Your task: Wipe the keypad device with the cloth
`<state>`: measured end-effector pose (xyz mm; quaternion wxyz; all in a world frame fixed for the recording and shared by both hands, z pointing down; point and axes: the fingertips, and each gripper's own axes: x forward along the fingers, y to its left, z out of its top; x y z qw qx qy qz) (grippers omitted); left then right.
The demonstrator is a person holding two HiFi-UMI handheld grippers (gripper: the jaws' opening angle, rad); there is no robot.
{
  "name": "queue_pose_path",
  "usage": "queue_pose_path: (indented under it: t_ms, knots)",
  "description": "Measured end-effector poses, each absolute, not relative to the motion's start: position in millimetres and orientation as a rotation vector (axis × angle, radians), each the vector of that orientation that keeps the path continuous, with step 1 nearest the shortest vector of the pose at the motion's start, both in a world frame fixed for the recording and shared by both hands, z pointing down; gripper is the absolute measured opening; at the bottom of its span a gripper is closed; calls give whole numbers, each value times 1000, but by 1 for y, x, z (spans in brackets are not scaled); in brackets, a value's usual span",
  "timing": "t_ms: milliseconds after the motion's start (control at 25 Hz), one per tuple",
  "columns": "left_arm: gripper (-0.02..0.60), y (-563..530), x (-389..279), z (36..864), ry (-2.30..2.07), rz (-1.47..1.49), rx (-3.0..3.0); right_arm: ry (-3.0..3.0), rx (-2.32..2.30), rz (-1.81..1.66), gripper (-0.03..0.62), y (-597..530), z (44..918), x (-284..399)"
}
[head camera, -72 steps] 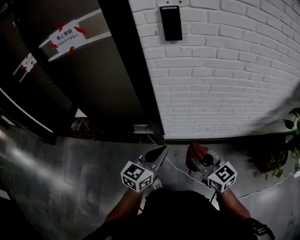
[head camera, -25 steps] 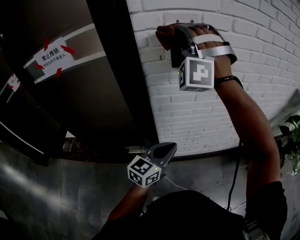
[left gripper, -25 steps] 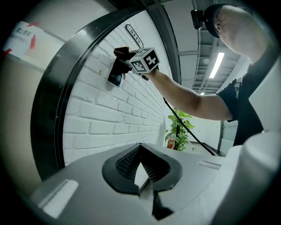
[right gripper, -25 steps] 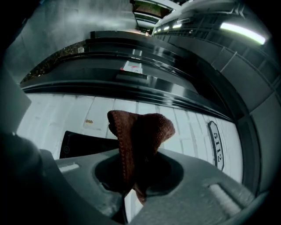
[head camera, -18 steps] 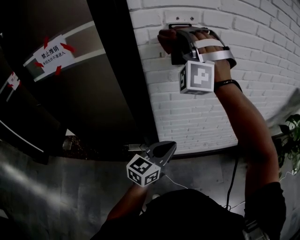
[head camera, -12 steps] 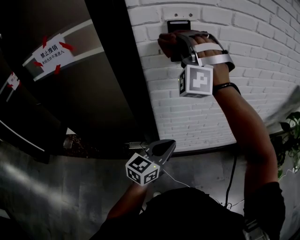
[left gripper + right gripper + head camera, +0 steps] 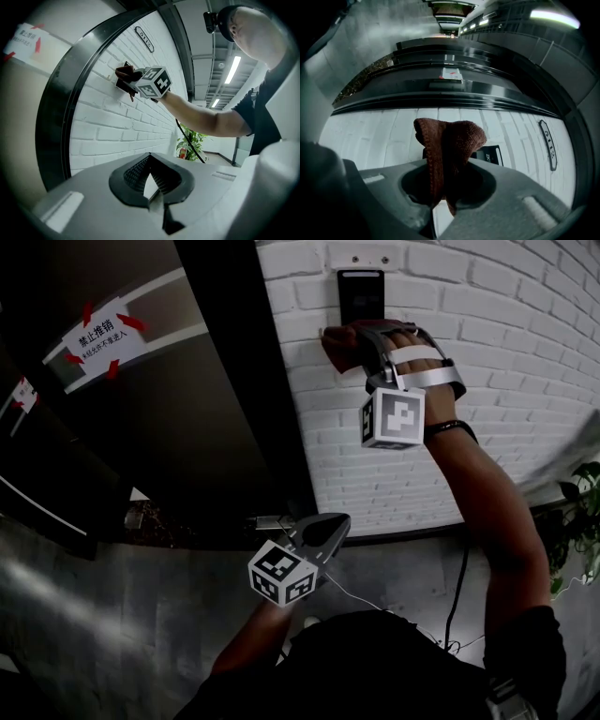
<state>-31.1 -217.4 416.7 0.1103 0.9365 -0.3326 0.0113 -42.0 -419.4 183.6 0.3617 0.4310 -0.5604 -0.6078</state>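
The black keypad device (image 7: 361,293) is fixed to the white brick wall (image 7: 506,381), and its upper part shows. My right gripper (image 7: 349,338) is raised just below it, shut on a red-brown cloth (image 7: 337,345) that presses on the wall at the device's lower end. In the right gripper view the cloth (image 7: 447,147) bunches out of the jaws and hides most of the keypad (image 7: 488,153). My left gripper (image 7: 328,524) hangs low near the floor, shut and holding nothing. The left gripper view shows the right gripper's cube (image 7: 154,82) up at the wall.
A dark door frame (image 7: 234,381) runs left of the brick wall, and a white notice with red tape (image 7: 101,329) is on the dark panel. A potted plant (image 7: 579,512) stands at the right. A cable (image 7: 457,592) hangs beside my right arm. A number plate (image 7: 547,144) is on the wall.
My right gripper rose from waist height to the wall, then slid the cloth down over the keypad, uncovering its upper part. The left gripper stayed low.
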Motion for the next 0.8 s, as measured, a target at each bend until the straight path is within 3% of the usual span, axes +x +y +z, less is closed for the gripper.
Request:
queue_pose_path:
  t_ms: [800]
  knots:
    - [17, -213, -47, 418, -1015, 13, 2735, -1467, 1059, -1487, 48, -426, 241, -42]
